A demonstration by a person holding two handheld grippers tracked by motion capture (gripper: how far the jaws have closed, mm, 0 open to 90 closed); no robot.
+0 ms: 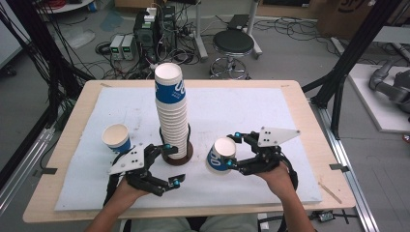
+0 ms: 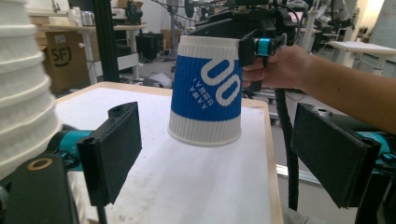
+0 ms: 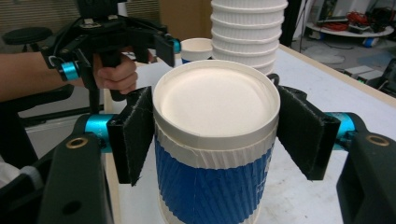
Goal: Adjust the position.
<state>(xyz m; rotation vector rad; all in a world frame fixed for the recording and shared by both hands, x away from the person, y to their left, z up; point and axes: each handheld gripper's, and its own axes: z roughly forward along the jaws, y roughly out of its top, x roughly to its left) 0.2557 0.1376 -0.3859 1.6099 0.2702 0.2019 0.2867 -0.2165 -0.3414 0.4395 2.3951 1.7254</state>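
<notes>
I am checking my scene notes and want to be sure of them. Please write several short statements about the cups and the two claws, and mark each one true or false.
1. The right claw holds a blue and white paper cup. True.
2. The held cup stands on the white mat. False: it is lifted off it.
3. The left claw is shut on the tall cup stack. False: it is open, beside the stack's base.
4. A single cup stands upright left of the stack. True.
5. The stack lies on its side. False: it stands upright.
</notes>
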